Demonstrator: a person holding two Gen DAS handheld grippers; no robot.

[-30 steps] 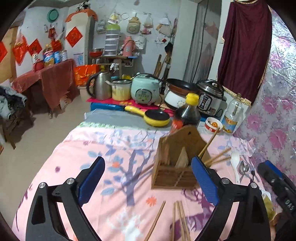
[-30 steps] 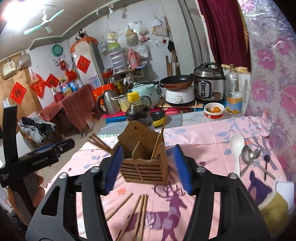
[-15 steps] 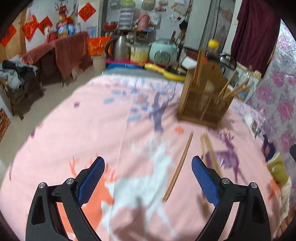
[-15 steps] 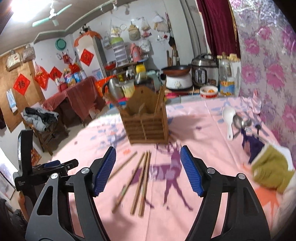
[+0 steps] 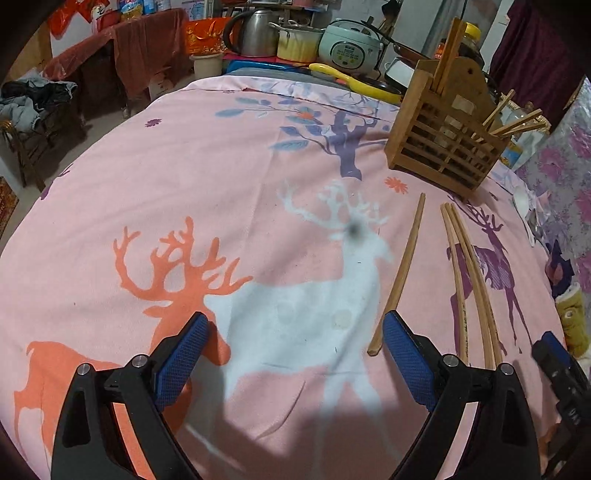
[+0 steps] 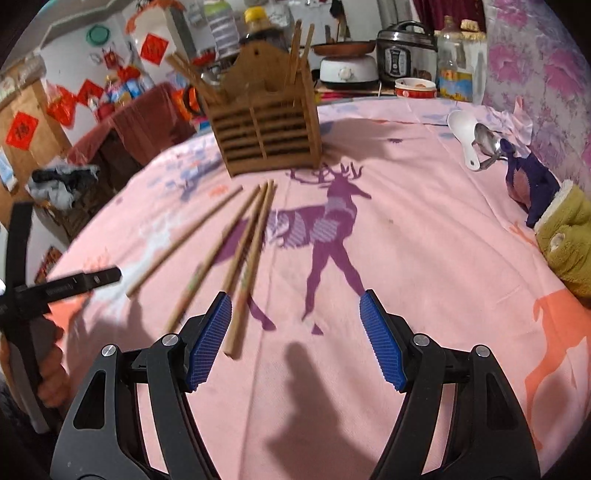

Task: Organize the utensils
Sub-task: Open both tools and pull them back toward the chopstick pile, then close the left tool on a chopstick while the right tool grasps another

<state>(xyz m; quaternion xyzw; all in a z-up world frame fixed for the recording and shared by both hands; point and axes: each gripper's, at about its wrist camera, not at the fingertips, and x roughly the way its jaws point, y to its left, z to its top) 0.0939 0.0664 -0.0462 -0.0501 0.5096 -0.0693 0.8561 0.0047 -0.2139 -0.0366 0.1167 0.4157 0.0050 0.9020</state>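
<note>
Both grippers point down at the tablecloth. The left gripper has its fingers spread and empty; a single chopstick ends at its 2 o'clock. The right gripper, also spread and empty, has loose chopsticks at 11 o'clock, positioned for pickup. The wooden holder stands at 12 o'clock.

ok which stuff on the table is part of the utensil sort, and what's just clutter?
Job:
- loose chopsticks
- wooden holder
- white spoon
- metal spoon

Clutter:
- green mitt
- dark blue cloth
- bowl
- rice cooker
- kettle
</note>
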